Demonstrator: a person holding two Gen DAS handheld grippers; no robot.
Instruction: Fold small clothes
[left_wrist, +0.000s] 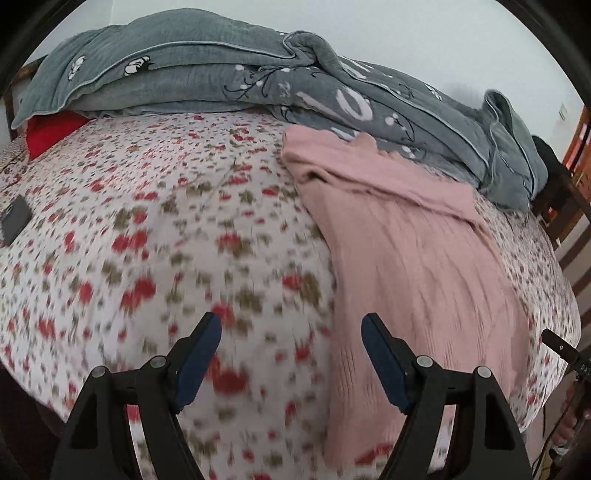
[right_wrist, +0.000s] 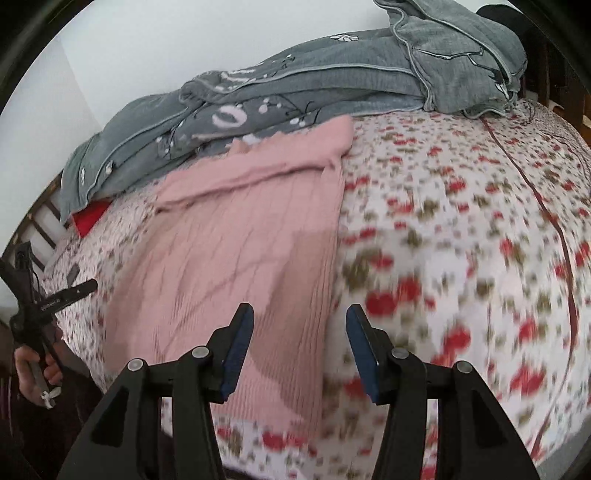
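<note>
A dark flat device (left_wrist: 14, 220) lies far left on the floral bedsheet (left_wrist: 147, 221). The left gripper (left_wrist: 291, 343) hangs wide open and empty over bare sheet, just left of the pink knit garment (left_wrist: 406, 258). The right gripper (right_wrist: 300, 332), also spread and empty, straddles the garment's right edge. Risk: motion blur suggests fast travel, so a pinch could catch sheet with knit. Only the right view shows the maroon seam (right_wrist: 554, 221).

I see one pink ribbed knit garment (left_wrist: 417, 236) lying flat, lengthwise. Its far end is folded over, touching the grey quilt (left_wrist: 369, 103).
</note>
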